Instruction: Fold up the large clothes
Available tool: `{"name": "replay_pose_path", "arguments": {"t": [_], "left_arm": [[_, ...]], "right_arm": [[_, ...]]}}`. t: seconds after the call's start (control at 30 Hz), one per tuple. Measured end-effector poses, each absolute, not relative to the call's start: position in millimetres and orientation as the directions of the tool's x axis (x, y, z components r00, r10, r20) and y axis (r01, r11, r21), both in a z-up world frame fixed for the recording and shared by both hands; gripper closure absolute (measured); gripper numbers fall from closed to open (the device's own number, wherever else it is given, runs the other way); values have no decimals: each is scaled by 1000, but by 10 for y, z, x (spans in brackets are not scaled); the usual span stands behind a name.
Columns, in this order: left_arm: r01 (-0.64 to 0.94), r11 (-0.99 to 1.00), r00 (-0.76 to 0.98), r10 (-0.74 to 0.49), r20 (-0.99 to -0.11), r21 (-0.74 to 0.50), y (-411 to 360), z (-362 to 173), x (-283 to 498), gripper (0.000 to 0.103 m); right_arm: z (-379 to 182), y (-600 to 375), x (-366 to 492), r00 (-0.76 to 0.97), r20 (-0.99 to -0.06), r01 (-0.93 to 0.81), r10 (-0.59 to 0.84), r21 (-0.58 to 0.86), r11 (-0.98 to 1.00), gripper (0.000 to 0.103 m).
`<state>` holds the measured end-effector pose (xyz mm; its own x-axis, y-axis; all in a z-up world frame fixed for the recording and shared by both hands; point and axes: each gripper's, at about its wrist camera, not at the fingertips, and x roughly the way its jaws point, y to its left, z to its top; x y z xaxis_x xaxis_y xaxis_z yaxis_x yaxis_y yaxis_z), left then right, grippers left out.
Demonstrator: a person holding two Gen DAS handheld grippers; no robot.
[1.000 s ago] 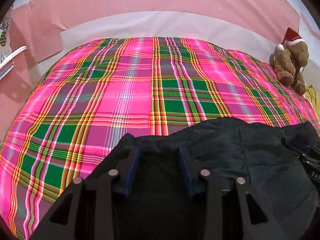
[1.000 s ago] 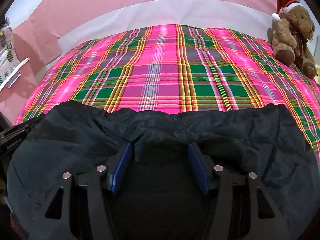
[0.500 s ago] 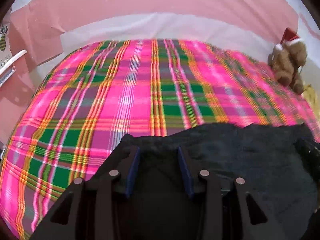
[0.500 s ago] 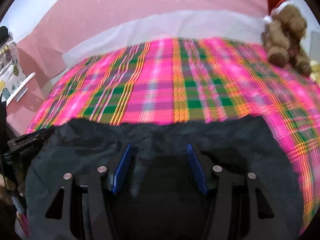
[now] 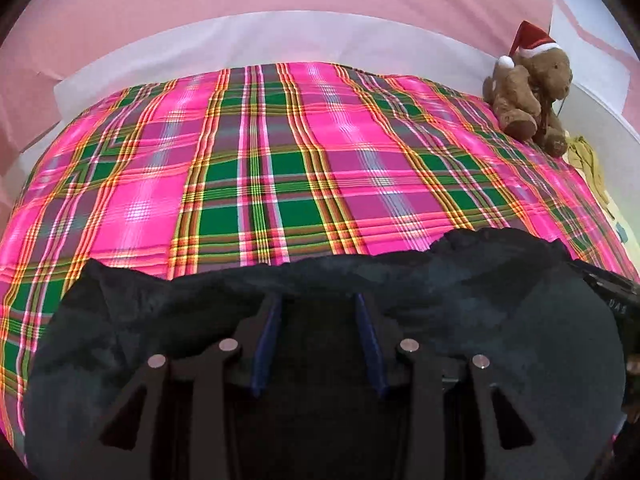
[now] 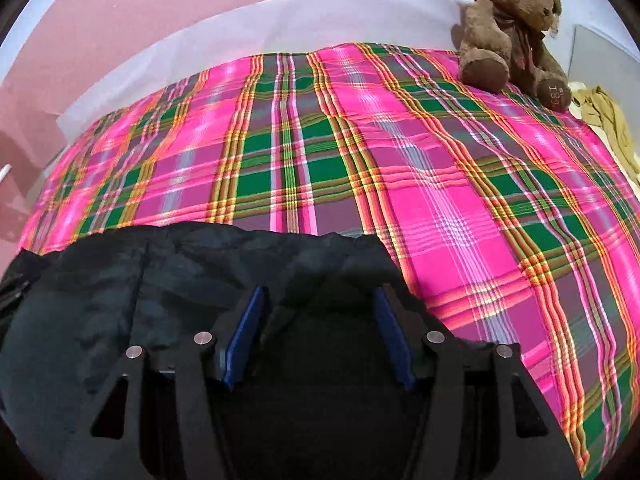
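**Two grippers, one dark garment on the plaid bed**

Pink walls ring the scene, and below them one bed (image 5: 132, 76) wears a single bright pink-and-green plaid blanket (image 5: 320, 176). One dark garment (image 5: 500, 320) lies bunched along the near edge of that blanket, and both grippers are in it. Left gripper (image 5: 318, 312): jaws partly apart, the cloth gathered between the two blue pads, a fold draped right over the tips. Right gripper (image 6: 320, 304): same picture, jaws at a middling width, with the garment's (image 6: 120, 288) right end bunched between them. Far right corner of the bed, one brown teddy bear (image 6: 508, 28) in a red Santa hat sits upright. Just beside it, one crumpled yellowish cloth (image 6: 608, 120) lies off the blanket's edge.
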<state>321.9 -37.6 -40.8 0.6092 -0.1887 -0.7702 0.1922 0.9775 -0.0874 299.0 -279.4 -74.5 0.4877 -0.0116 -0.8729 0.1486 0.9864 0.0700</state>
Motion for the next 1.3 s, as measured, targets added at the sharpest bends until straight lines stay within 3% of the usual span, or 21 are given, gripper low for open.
{"name": "replay_pose_path", "arguments": {"t": [0.57,0.67,0.9,1.03,1.1,1.3], "left_arm": [[184,978,624,-191,-758,-96,-387,-529,3286,64],[188,978,623,-189,-759,-89,-311,-319,3212,66],[151,985,707,-163,-688,-78,424,130,2858,66],[95,990,669,-142,-729,-106,731,-149,2933,65],[89,985,664,-171,-728,-150,772,-286,2972,65],[95,989,688,-149,-711,-116,596,-444,3021,65]], "right_arm": [[-893,-2769,2993,543,-838,180,-56,52,982,45],[-743,-2799,2993,531,-846,174,-41,61,983,45],[-113,-2733,2700,637,-769,143,-48,58,988,45],[-355,-2798,2715,577,-810,182,-107,0,983,45],[-570,-2882,2748,542,-837,192,-74,37,981,45],[-753,-2914,2743,562,-823,209,-83,44,977,45]]}}
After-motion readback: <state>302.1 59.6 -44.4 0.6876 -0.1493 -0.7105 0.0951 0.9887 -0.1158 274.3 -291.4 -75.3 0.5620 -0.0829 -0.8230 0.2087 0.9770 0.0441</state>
